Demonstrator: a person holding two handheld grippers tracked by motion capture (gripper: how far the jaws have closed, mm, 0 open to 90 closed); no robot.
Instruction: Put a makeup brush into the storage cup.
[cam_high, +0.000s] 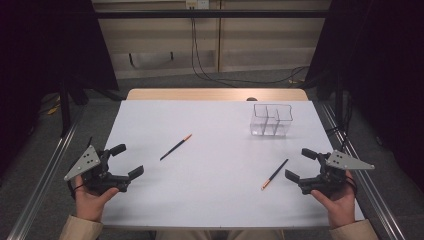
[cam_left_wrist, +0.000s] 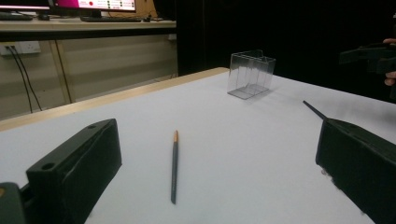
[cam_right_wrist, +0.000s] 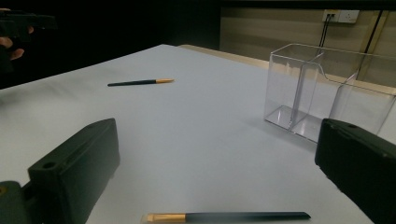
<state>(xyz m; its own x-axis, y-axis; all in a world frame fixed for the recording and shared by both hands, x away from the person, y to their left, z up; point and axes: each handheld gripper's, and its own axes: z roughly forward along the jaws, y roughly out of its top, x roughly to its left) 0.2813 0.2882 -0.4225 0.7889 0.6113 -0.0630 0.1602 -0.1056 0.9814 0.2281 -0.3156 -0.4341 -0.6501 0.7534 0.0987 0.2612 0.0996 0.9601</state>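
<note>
**Holding both grippers open over the near table edge, nothing gripped**

Left gripper (cam_high: 125, 161): held at the near-left corner of the table (cam_high: 215, 190), jaws spread wide and aimed inward across the white top. Nothing between them. In the left gripper view its two black jaws stand far apart with the left pencil (cam_left_wrist: 174, 165) lying on the table in the gap ahead, apart from both jaws, orange tip pointing away.

Right gripper (cam_high: 300, 164): held at the near-right edge, jaws equally wide apart, aimed inward. Nothing clamped. In the right gripper view the right pencil (cam_right_wrist: 226, 217) lies crosswise just ahead of the jaws, orange end to that view's left, touching neither.

Pencils, from the high view:
- Left pencil (cam_high: 176, 147): flat on the table, left of centre, diagonal, orange tip toward the far right. Near the left gripper, not touching.
- Right pencil (cam_high: 274, 174): flat, diagonal, orange tip toward the near side. Just beside the right gripper's jaws, slightly left of them.
- The two are well apart.

Holder (cam_high: 271, 120): clear plastic, upright, divided into compartments, on the far-right part of the table. Looks empty. Well apart from both pencils; the right one is nearer.

Hands: left hand (cam_high: 89, 200) and right hand (cam_high: 339, 202) each grip their tool from below, sleeves at the bottom edge.
</note>
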